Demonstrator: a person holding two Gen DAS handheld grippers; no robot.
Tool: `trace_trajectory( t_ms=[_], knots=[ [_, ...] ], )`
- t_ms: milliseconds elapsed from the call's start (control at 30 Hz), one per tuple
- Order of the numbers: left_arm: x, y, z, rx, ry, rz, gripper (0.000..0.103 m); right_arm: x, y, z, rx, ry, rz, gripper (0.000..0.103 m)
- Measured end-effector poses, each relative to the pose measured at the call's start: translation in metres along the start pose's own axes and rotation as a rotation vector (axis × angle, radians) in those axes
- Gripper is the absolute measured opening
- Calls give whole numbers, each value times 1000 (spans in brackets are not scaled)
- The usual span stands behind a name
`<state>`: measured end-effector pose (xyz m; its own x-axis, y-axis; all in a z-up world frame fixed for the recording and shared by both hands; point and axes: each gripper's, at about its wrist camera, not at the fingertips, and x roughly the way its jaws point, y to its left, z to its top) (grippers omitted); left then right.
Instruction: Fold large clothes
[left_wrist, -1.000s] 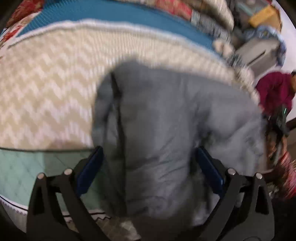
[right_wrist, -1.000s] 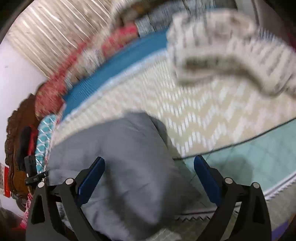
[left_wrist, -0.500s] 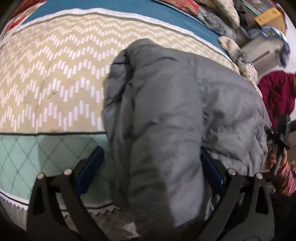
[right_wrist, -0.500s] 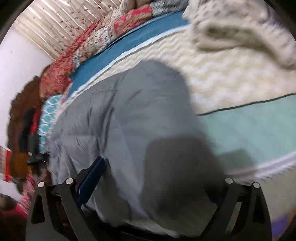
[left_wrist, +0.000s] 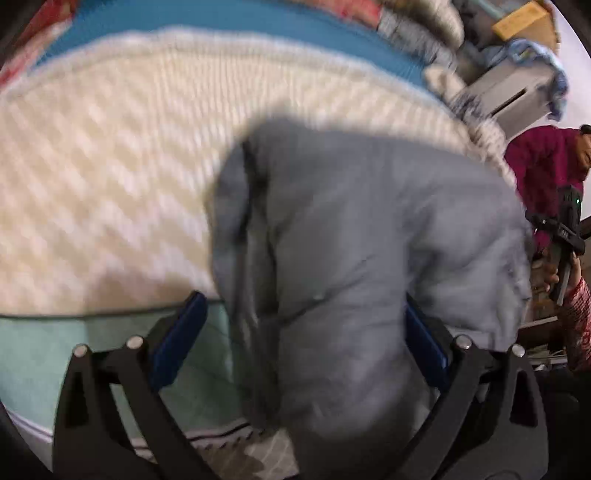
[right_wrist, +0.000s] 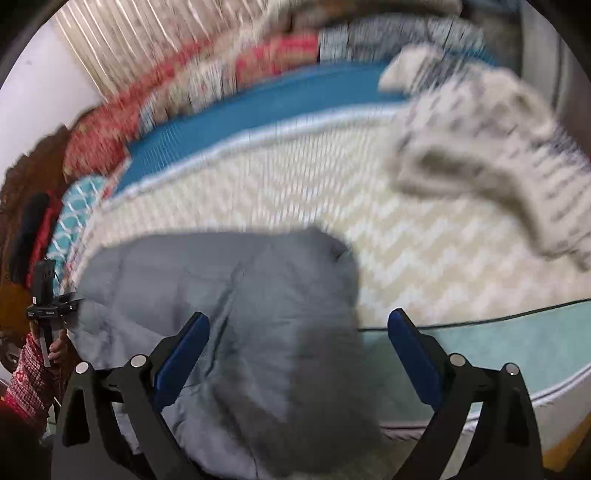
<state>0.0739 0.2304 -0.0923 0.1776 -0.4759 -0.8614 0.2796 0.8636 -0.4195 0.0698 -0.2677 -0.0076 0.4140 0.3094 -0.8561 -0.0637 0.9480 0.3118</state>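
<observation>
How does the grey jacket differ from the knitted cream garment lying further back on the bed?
The grey jacket is plain, smooth and puffy; the cream garment is knitted with dark patterning. The jacket lies near the bed's front edge, bunched between the open right gripper fingers; the cream garment lies apart, far right, beyond reach of either gripper. Both rest on the chevron bedspread.

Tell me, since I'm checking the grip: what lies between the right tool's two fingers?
The grey padded jacket bulges up between the right tool fingers, seen in the right wrist view.
</observation>
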Motion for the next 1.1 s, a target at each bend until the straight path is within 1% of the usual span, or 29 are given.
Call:
trace_trajectory(
  t_ms=[33, 100, 167, 200, 233, 267, 300, 333, 400, 433, 467, 500, 533, 567, 633, 700, 767, 833, 900, 1000, 1033, 1067, 1100],
  knots=[
    [8, 0, -3, -16, 1, -21, 97, 15, 3, -5, 3, 31, 16, 96],
    [11, -3, -7, -25, -41, -30, 97, 41, 9, -20, 55, 79, 62, 96],
    [10, -5, -10, -50, -54, -51, 97, 51, 17, -35, 88, 81, 101, 97],
    [10, -7, -12, -58, -57, -67, 97, 51, 21, -39, 85, 76, 112, 97],
    [10, -9, -14, -65, -62, -96, 97, 52, 25, -43, 83, 73, 126, 97],
    [9, -10, -18, -71, -73, -128, 97, 53, 27, -47, 95, 76, 159, 98],
    [9, -9, -20, -75, -79, -137, 97, 53, 26, -49, 110, 77, 175, 98],
    [11, -8, -22, -82, -86, -134, 97, 55, 25, -50, 116, 75, 179, 97],
    [17, -5, -24, -110, -89, -114, 95, 56, 24, -48, 115, 74, 172, 87],
    [16, -8, -25, -117, -111, -93, 83, 55, 23, -46, 124, 73, 169, 68],
    [12, -12, -26, -114, -128, -90, 63, 51, 20, -43, 151, 72, 202, 51],
    [9, -16, -26, -121, -137, -102, 55, 49, 20, -42, 176, 70, 239, 45],
    [6, -19, -26, -132, -149, -108, 43, 44, 22, -39, 191, 64, 274, 36],
    [2, -25, -24, -138, -166, -111, 34, 40, 27, -37, 184, 56, 283, 32],
    [-10, -36, -20, -135, -211, -126, 29, 25, 42, -29, 141, 19, 311, 29],
    [-30, -49, -13, -126, -281, -153, 29, 8, 58, -14, 101, -35, 328, 28],
    [-48, -57, -2, -115, -338, -167, 29, -6, 73, 8, 70, -81, 356, 28],
    [-69, -59, 9, -103, -392, -154, 29, -9, 91, 32, 27, -101, 367, 28],
    [-92, -54, 21, -99, -451, -133, 29, -6, 118, 62, -28, -113, 376, 28],
    [-134, -28, 41, -102, -542, -76, 29, 9, 172, 119, -126, -125, 390, 28],
    [-146, -18, 48, -111, -565, -60, 29, 15, 189, 136, -158, -132, 392, 28],
    [-162, -1, 58, -130, -603, -35, 29, 24, 217, 164, -206, -144, 393, 28],
    [-172, 10, 67, -148, -631, -16, 29, 30, 231, 180, -231, -150, 395, 28]
  ],
)
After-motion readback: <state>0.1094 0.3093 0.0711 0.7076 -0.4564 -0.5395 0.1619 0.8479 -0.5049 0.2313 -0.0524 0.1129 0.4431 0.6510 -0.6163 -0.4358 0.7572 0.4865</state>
